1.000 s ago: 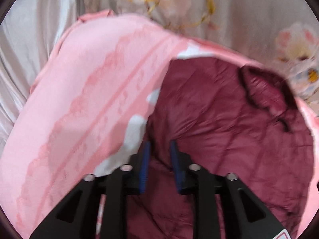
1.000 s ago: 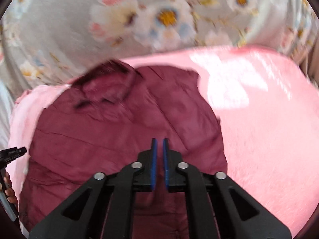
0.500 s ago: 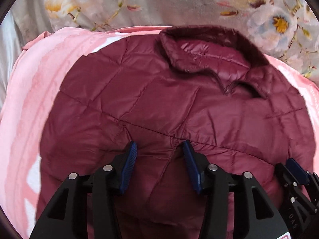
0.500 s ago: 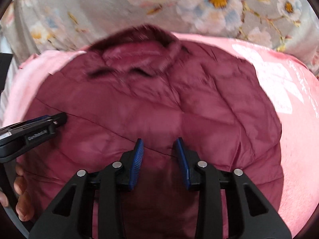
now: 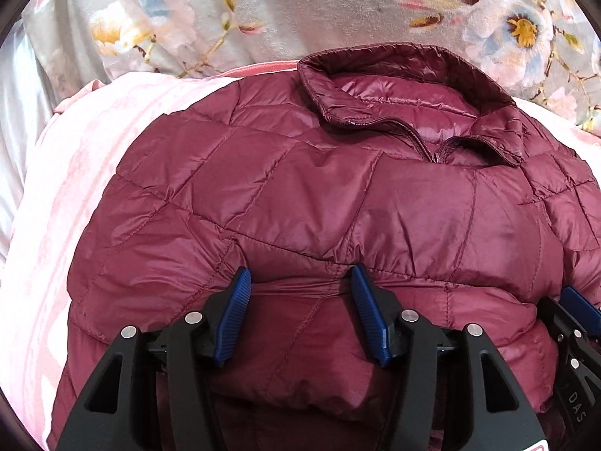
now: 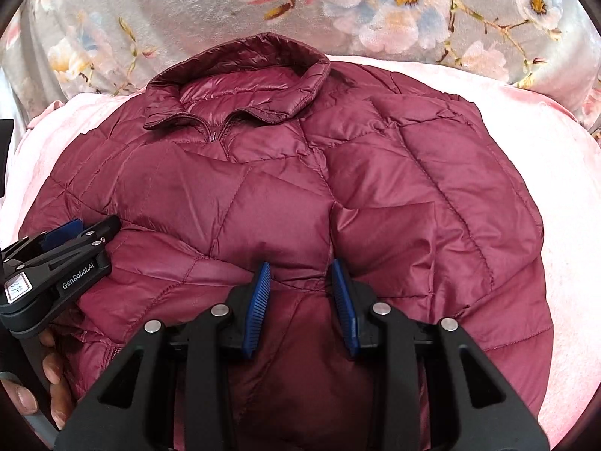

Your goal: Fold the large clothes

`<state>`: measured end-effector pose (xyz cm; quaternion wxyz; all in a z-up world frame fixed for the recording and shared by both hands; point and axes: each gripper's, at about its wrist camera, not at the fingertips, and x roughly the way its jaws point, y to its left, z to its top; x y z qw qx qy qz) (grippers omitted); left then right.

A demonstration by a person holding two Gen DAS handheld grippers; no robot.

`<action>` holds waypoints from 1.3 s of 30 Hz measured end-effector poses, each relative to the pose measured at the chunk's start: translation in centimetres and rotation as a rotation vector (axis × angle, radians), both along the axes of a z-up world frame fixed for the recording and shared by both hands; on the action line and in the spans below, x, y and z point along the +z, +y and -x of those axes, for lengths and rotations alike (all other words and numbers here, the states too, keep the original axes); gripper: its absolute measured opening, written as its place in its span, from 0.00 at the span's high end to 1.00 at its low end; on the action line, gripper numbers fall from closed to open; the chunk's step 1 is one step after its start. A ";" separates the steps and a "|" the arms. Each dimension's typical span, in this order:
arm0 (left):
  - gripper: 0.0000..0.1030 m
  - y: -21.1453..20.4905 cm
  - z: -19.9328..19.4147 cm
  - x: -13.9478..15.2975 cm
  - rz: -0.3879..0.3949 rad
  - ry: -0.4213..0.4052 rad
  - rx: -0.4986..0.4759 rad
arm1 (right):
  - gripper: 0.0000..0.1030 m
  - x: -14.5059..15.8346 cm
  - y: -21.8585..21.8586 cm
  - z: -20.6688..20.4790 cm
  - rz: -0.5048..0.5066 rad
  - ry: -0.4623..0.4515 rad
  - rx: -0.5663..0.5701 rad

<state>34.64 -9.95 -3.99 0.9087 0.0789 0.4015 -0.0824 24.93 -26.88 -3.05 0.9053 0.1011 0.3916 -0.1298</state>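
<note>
1. The left gripper (image 5: pixel 298 282) has its jaws apart; they have just been opening. The blue pads (image 5: pixel 234 315) rest with their tips on a puffed fold of the jacket (image 5: pixel 338 195), and the fabric bulges up between them without being pinched: released.
2. The right gripper (image 6: pixel 300 278) also stands with jaws apart, narrower than the left, after opening a little. Its pads (image 6: pixel 259 308) straddle a ridge of jacket fabric, tips touching it; the cloth lies loose between them, so it too reads as released.
3. In the right wrist view the left gripper shows at the left edge, lying on the near left part of the jacket, with the fingers of a hand (image 6: pixel 45 387) curled round its handle. In the left wrist view the tip of the right gripper shows at the right edge, on the jacket.
4. The jacket is a dark red quilted one, lying front up, collar (image 5: pixel 405 86) at the far end, zip closed almost to the top. Its lower part seems folded up toward the grippers, forming the thick near edge.
5. It lies on a pink blanket (image 5: pixel 75 173), which spreads out on both sides.
6. Beyond the collar lies a grey sheet with flowers (image 6: pixel 375 11).
</note>
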 end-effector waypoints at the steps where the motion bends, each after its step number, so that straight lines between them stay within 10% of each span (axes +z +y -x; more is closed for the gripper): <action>1: 0.46 0.0 0.0 0.0 -0.001 0.000 0.001 | 0.68 0.0 0.0 0.0 0.001 0.001 0.000; 9: 0.44 0.2 -0.1 0.1 0.002 0.000 0.005 | 0.62 0.0 -0.2 0.0 -0.049 -0.016 0.018; 17: 0.38 4.3 -5.2 6.2 0.387 0.155 -0.030 | 0.47 4.0 -6.0 -2.2 -0.458 -0.153 0.009; 25: 0.37 1.9 -14.5 4.1 0.468 0.325 0.033 | 0.47 1.4 -9.8 -9.6 -0.697 -0.157 -0.096; 28: 0.46 1.4 -15.9 2.2 0.505 0.384 0.072 | 0.70 0.7 -9.3 -11.3 -0.672 -0.127 -0.070; 30: 0.95 1.2 -15.8 2.3 0.509 0.392 0.028 | 0.90 1.5 -8.6 -11.2 -0.611 -0.126 -0.037; 39: 0.93 0.3 -12.6 0.7 0.309 0.272 -0.030 | 0.93 -0.2 -6.9 -11.1 -0.373 -0.045 -0.013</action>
